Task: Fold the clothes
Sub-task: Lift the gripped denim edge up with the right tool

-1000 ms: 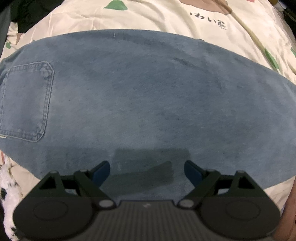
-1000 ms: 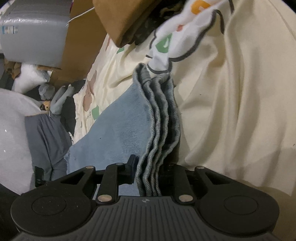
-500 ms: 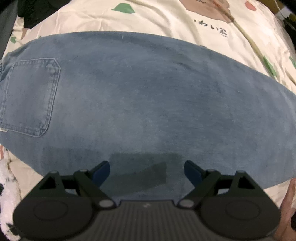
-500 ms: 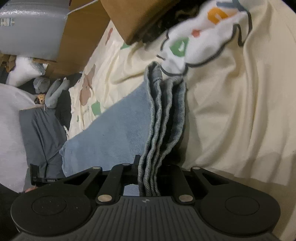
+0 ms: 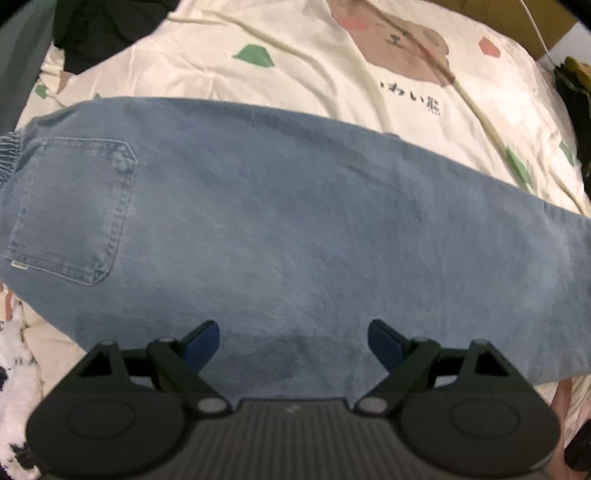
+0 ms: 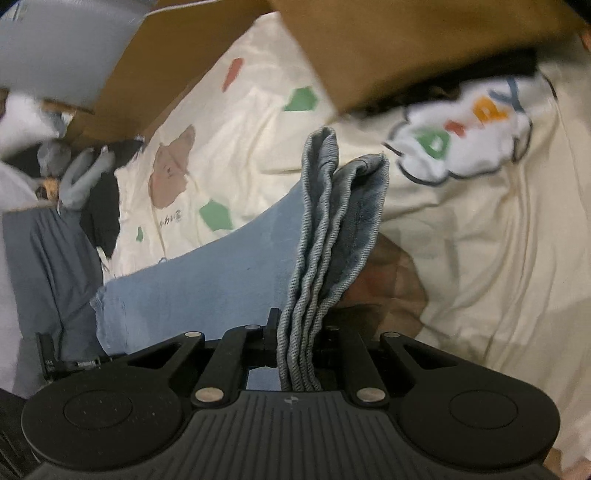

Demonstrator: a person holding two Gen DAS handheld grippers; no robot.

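Note:
Light blue jeans (image 5: 295, 229) lie flat across a cream printed bedsheet (image 5: 332, 66), back pocket (image 5: 70, 210) at the left. My left gripper (image 5: 293, 341) hovers straight above the jeans, open, blue pads apart, nothing between them. In the right wrist view my right gripper (image 6: 299, 325) is shut on the stacked hem ends of the jeans (image 6: 332, 221), which stick up between the jaws in several folded layers. The rest of the leg (image 6: 207, 280) trails down to the left onto the sheet.
A white garment with coloured letters (image 6: 465, 136) lies on the sheet behind the hems. A brown cardboard box (image 6: 406, 44) and a grey box (image 6: 55, 48) stand at the back. Dark clothes (image 5: 103, 29) lie at the bed's far left; a grey cloth (image 6: 48, 266) hangs at the left.
My right gripper has risen with the hems pinched, lifting them off the sheet. The left gripper has lifted a little, so more of the jeans and sheet shows.

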